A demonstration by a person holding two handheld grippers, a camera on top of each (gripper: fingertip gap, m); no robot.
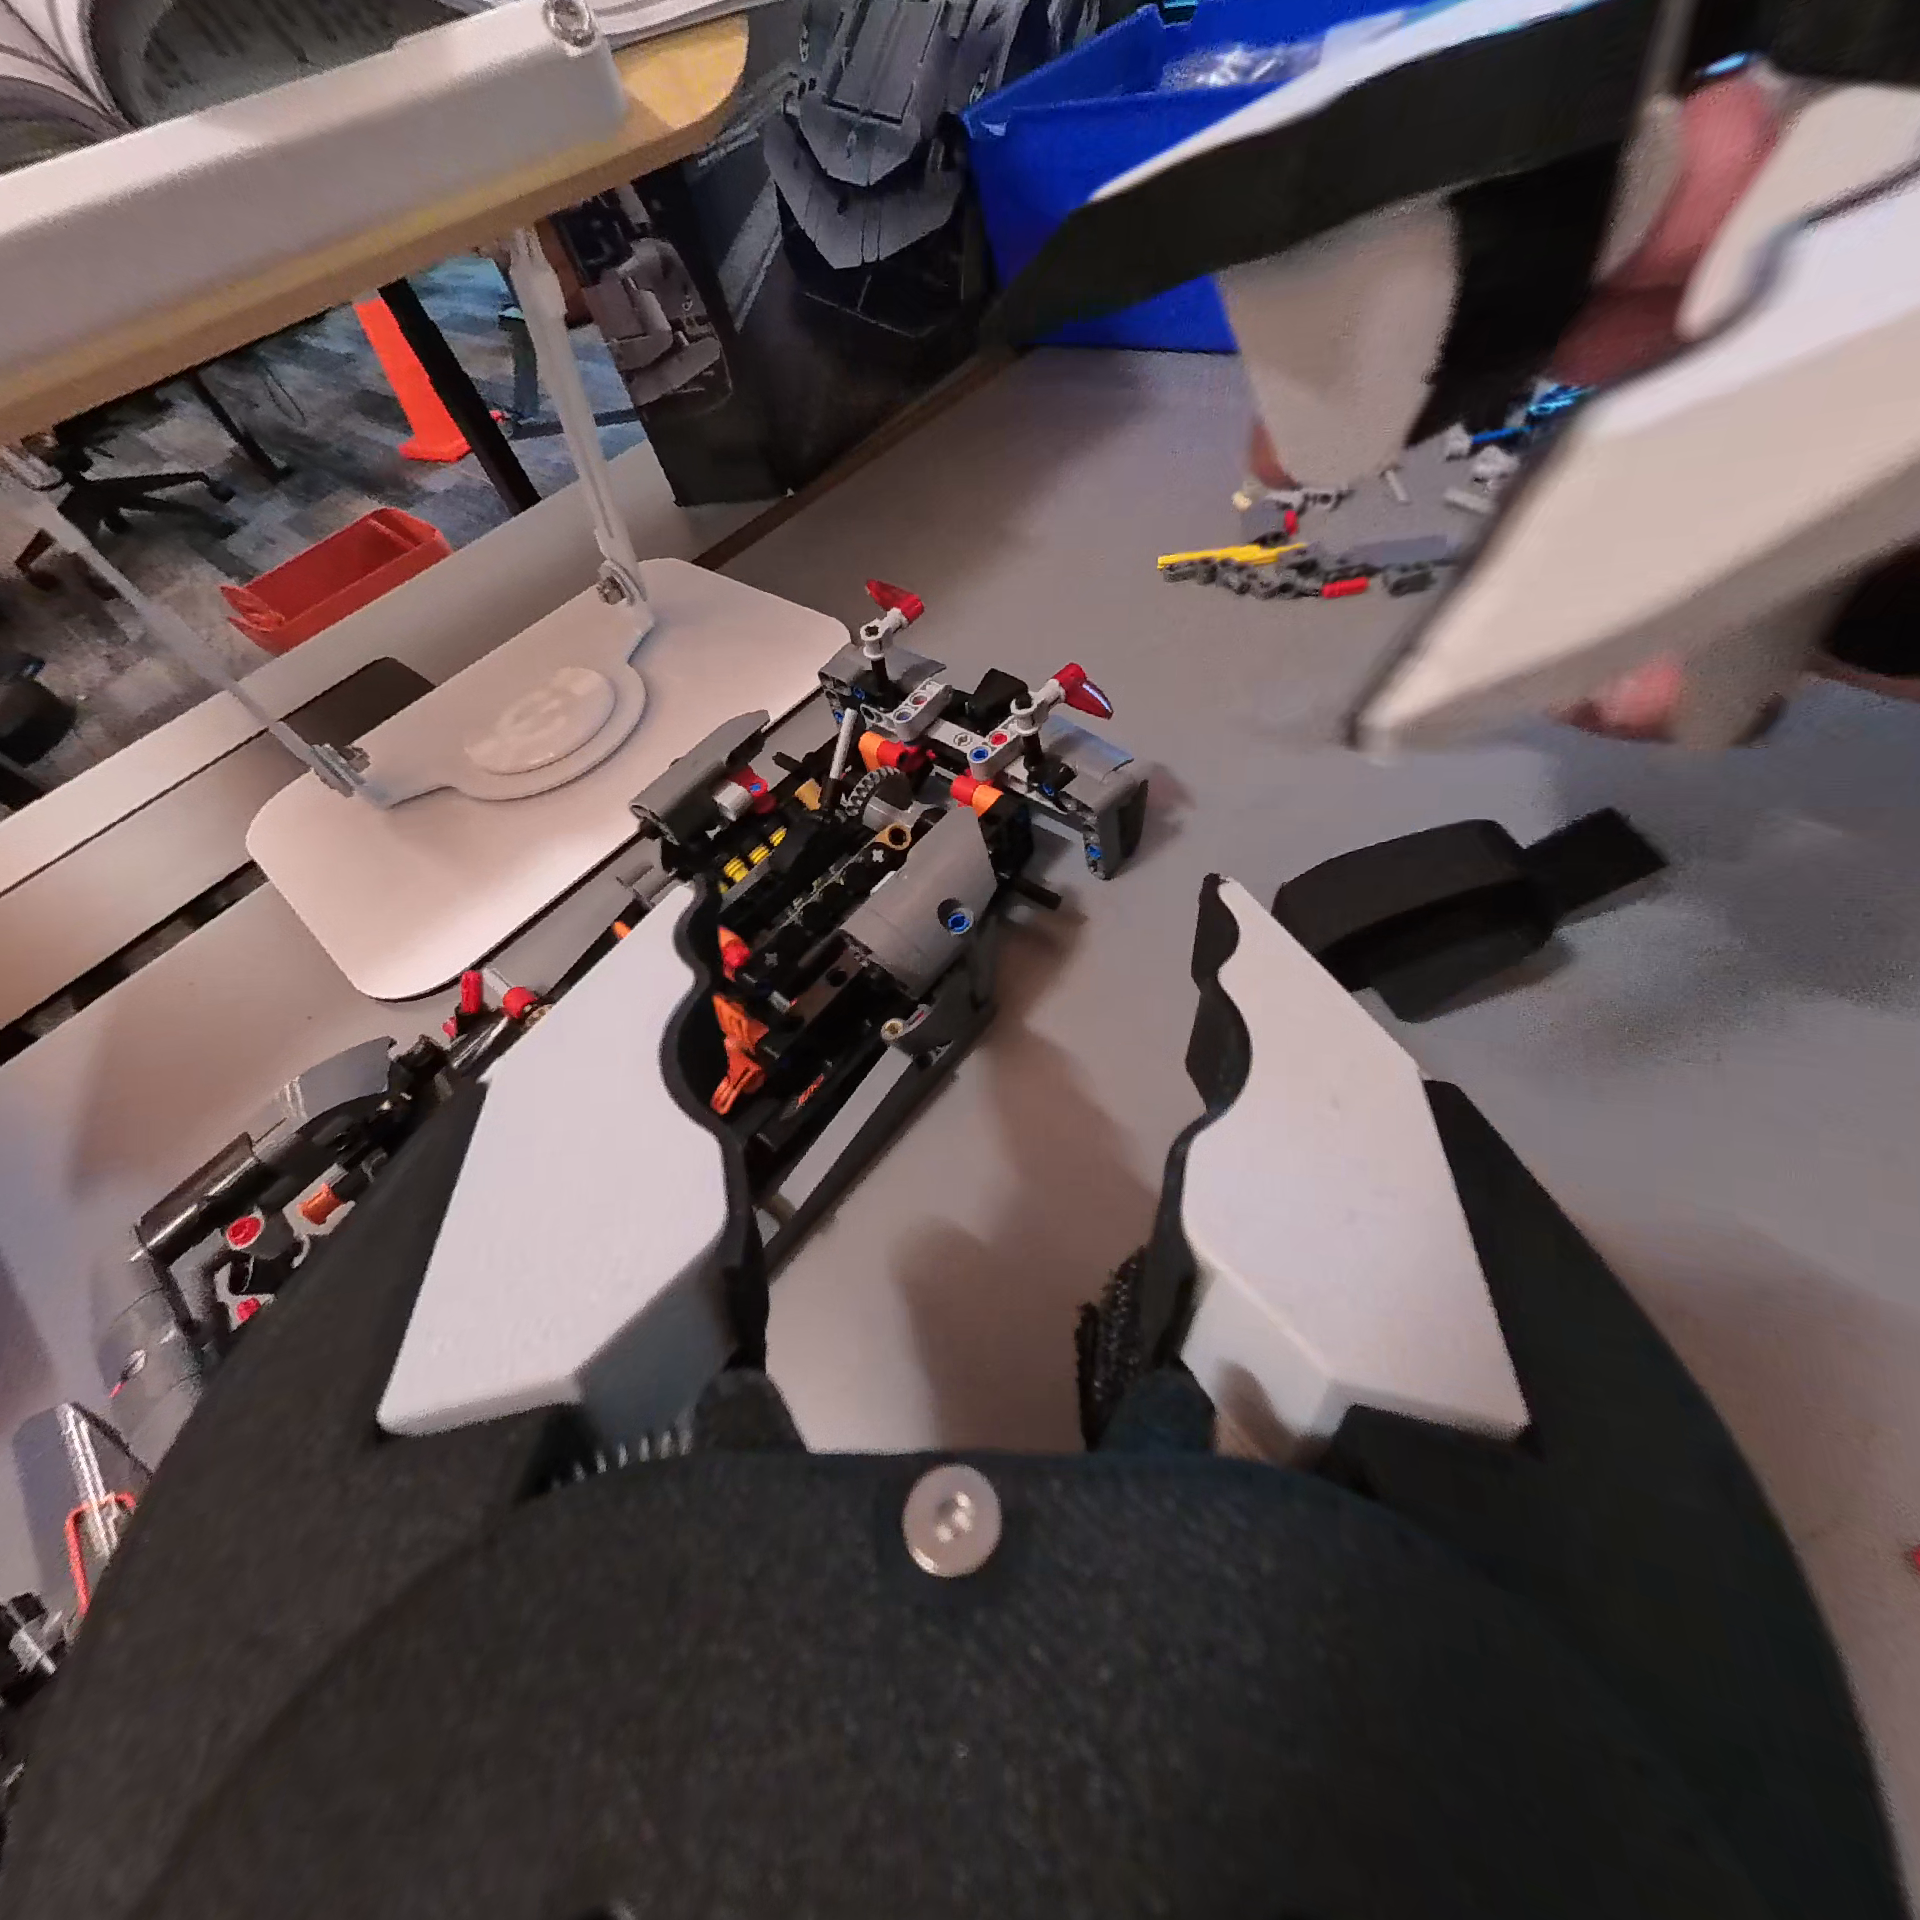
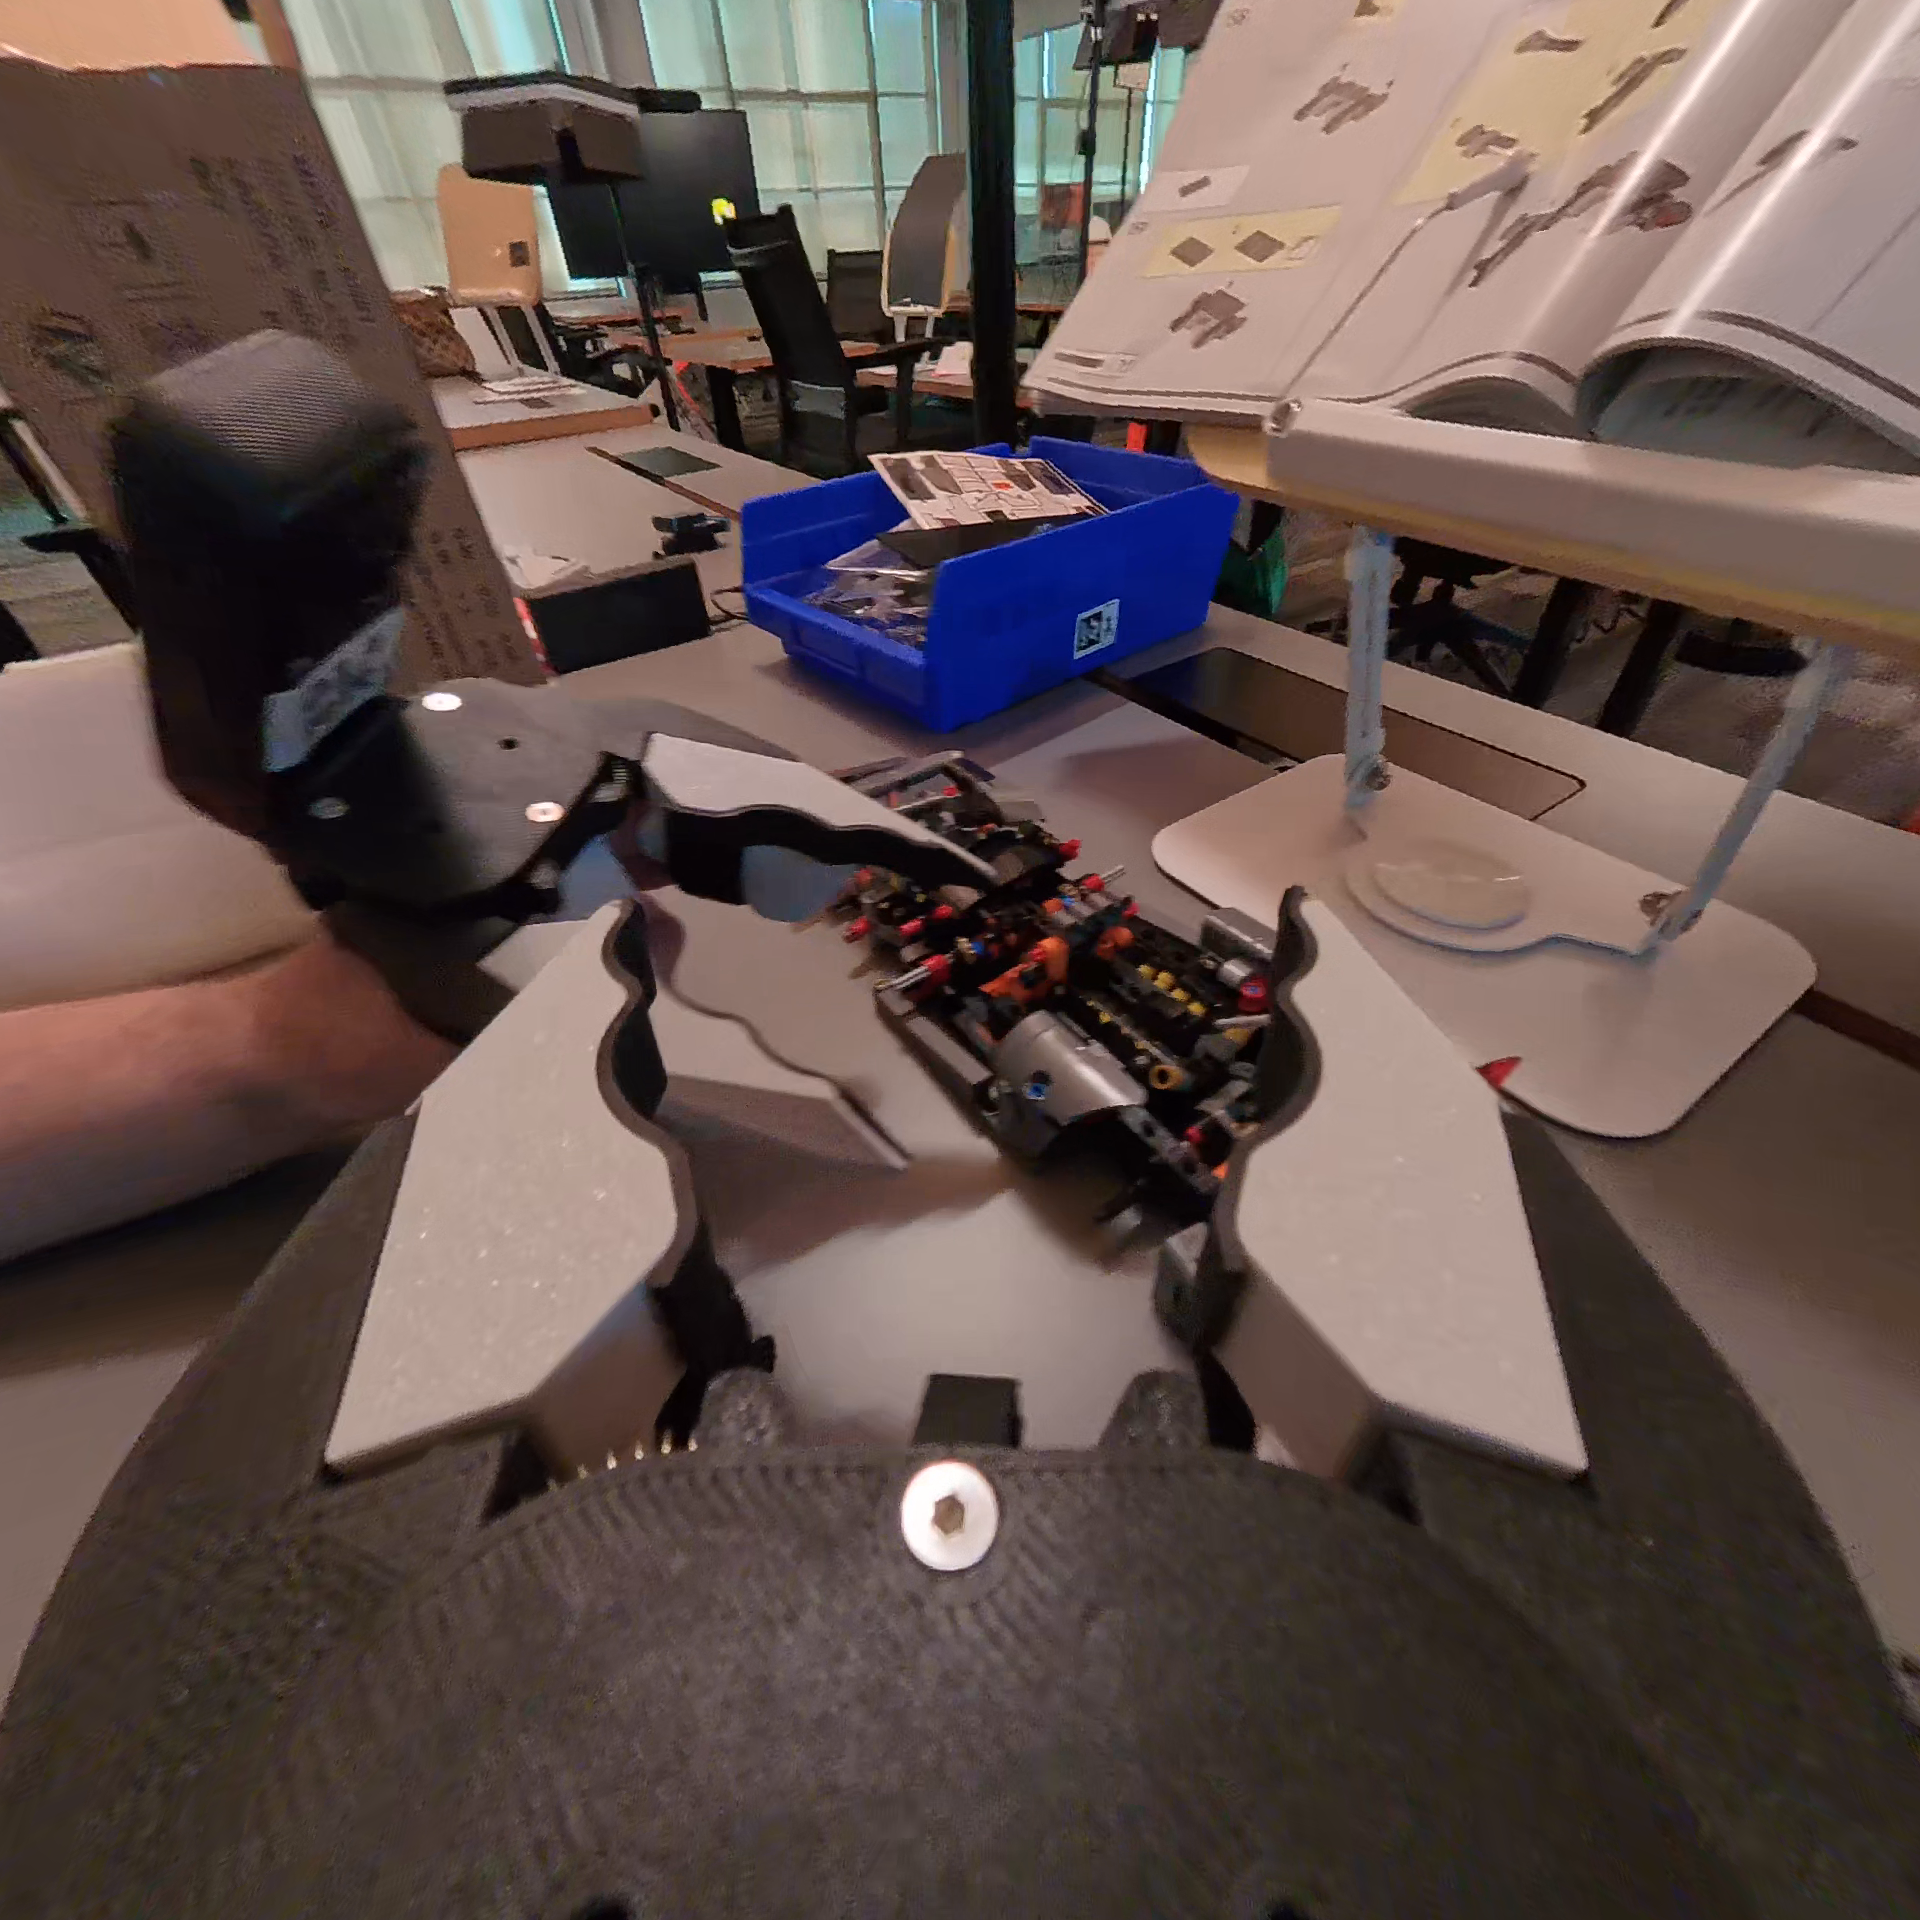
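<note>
On the grey table [image 1: 1351, 1195], going left to right in the left wrist view, a white book stand base [image 1: 499, 831] sits beside a brick-built vehicle chassis [image 1: 862, 883], then a black strap piece [image 1: 1455, 914], with loose brick parts [image 1: 1340, 551] farther back. The chassis is black and grey, studded with red, orange, yellow and blue pins, and carries a grey cylinder along one side. Its long axis runs diagonally away from the camera, up and to the right, ending in two upright arms with red tips. The left gripper [image 1: 951, 894] has its fingers spread wide, holding nothing, the left finger overlapping the chassis's near end. In the right wrist view, the right gripper [image 2: 956, 914] is likewise wide and empty, the chassis [image 2: 1081, 1018] lying between its tips. Behind stand a blue bin [image 2: 997, 623] and an open instruction book [image 2: 1507, 208].
</note>
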